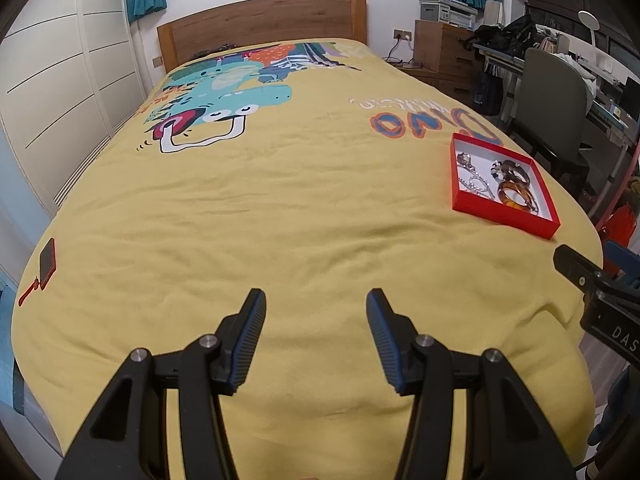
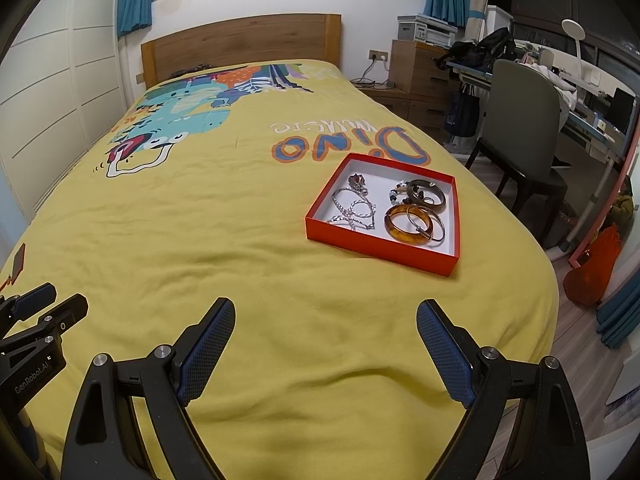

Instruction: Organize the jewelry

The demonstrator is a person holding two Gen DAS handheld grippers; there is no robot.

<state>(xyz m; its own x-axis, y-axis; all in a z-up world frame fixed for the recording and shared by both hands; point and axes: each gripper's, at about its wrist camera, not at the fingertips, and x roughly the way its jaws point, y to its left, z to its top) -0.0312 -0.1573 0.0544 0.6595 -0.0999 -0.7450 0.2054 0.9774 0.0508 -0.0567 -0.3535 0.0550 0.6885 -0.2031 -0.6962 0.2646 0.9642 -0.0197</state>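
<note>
The left gripper [image 1: 316, 300] is hovering nearest, low over the yellow bed [image 1: 280, 220], its fingers [image 1: 250, 340] standing apart and holding nothing. A phone [image 1: 47, 260] is lying at the bed's left edge. The right gripper [image 2: 326, 320] is hanging beside the left one, its fingers [image 2: 208, 352] spreading wide, gripping nothing. Further right, well beyond both grippers, a red box [image 2: 380, 248] is sitting on the bed, holding a silver chain [image 2: 354, 212], an amber bangle [image 2: 406, 224] and a dark bangle [image 2: 426, 194]. A chair [image 2: 520, 128] is standing beside the bed.
</note>
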